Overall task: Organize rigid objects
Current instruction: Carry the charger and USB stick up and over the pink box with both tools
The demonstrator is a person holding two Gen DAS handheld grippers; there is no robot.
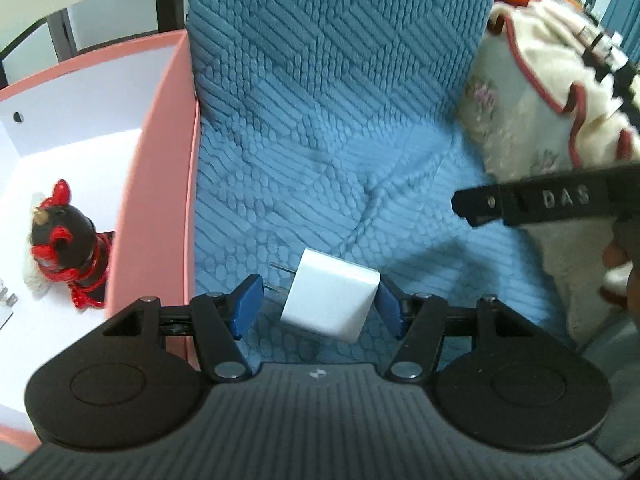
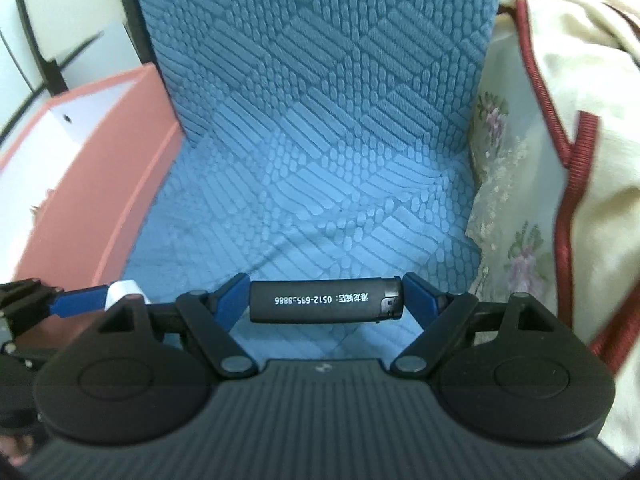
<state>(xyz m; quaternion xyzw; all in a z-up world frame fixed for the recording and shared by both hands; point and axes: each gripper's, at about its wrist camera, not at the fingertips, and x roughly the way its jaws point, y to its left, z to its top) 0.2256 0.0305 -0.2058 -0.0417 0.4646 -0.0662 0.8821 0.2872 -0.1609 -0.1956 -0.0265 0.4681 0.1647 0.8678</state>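
Note:
A white plug-in charger [image 1: 332,304] hangs above the blue seat, crosswise in my left gripper [image 1: 320,300]. The gripper is shut on it: the right blue pad presses its flat end and its metal prongs point at the left pad. A black lighter [image 2: 320,300] with white print lies lengthwise between the pads of my right gripper [image 2: 324,300], which is shut on its two ends. In the right wrist view the left gripper's blue finger and the charger [image 2: 124,292] show at the lower left. A black finger [image 1: 540,200] of the right gripper shows in the left wrist view.
A pink box [image 1: 160,184] with a white inside stands at the left on the blue textured sofa cover [image 1: 320,140]. It holds a black and red figurine [image 1: 68,248]. Cream cushions with red trim [image 2: 560,200] crowd the right side. A hand [image 1: 624,276] is at the right edge.

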